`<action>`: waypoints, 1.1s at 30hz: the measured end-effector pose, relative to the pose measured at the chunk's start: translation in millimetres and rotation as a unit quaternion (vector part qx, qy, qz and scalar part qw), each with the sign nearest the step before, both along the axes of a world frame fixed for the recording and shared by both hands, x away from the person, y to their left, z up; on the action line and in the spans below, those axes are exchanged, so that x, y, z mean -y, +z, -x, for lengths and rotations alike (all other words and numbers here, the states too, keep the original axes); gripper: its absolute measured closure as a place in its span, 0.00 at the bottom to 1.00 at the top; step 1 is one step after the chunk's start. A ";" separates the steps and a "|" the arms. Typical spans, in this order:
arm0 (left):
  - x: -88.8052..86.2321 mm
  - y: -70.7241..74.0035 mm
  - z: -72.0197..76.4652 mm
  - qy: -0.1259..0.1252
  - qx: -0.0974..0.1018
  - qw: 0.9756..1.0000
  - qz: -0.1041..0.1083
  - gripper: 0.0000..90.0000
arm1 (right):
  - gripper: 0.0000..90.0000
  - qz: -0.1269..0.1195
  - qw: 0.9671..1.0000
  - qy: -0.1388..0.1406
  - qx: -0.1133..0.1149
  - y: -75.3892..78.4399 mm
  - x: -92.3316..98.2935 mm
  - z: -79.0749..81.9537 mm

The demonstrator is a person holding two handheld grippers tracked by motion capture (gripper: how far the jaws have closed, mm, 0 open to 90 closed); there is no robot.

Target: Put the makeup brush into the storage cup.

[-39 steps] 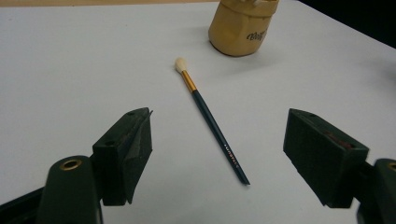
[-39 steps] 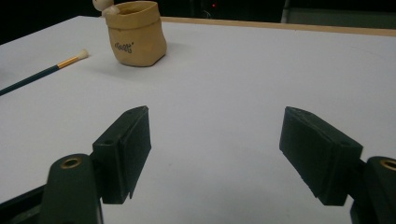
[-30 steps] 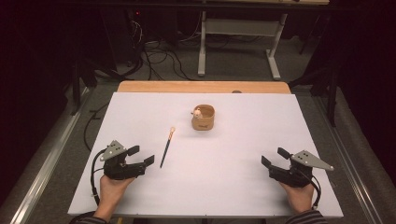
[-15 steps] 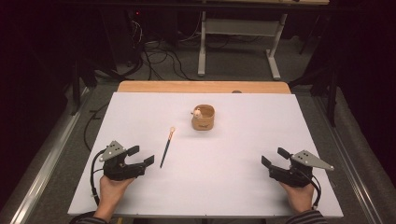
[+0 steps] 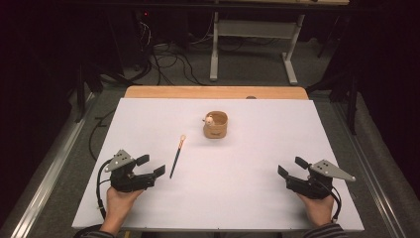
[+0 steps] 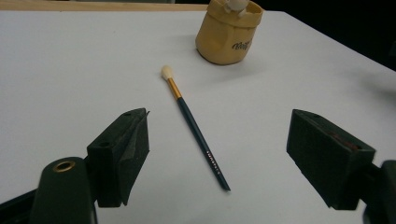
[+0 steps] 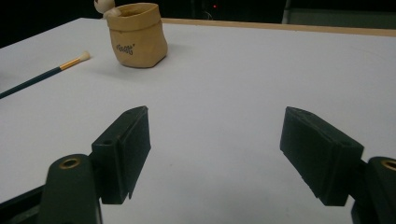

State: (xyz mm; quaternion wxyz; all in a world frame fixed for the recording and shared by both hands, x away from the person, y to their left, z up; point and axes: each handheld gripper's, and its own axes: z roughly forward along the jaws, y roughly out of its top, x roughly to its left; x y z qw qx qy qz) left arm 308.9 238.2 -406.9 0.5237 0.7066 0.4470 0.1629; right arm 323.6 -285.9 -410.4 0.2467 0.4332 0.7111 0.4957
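Brush [image 5: 177, 156]: slim paintbrush with dark teal handle, gold ferrule and pale tuft; lies flat on the white tabletop [image 5: 247, 198], left of centre, touching nothing else.
Long axis: runs near-to-far with a slight slant; tuft end points away from the person and toward the pouch, butt end points back toward the near edge.
Bearing from left claw [image 5: 151, 166]: brush lies just beside it, a little forward and toward the table's middle; in the left gripper view the handle [image 6: 198, 135] sits between the two jaws, ahead of them and untouched.
Left claw state: jaws spread wide, nothing held, resting low at the tabletop.
Pouch [image 5: 216, 125]: small tan soft-sided holder, upright, beyond the tuft and apart from it; a pale rounded item pokes from its mouth, kind unclear.
Right claw [image 5: 292, 167]: well apart from the brush, at the near right of the tabletop; jaws spread wide, nothing held.
Nearer hand: the left, plainly.
Judgement: the butt half of the handle looks the readiest place to close on, jaws set across the axis.
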 end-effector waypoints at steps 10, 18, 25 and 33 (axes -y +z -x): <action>7.4 5.1 -3.7 -0.010 0.001 1.000 -0.001 0.24 | 0.29 -0.003 1.000 0.000 -0.002 0.0 0.2 0.3; 11.2 8.3 -9.0 -0.013 0.000 1.000 -0.002 0.24 | 0.29 -0.003 1.000 0.001 -0.003 -0.1 0.4 0.2; 15.6 10.3 -14.7 -0.012 -0.005 1.000 0.003 0.24 | 0.29 -0.003 1.000 0.001 -0.003 -0.1 0.5 0.0; 21.2 16.0 -20.7 -0.014 0.002 1.000 0.003 0.23 | 0.29 -0.004 1.000 0.003 -0.003 -0.1 0.5 -0.1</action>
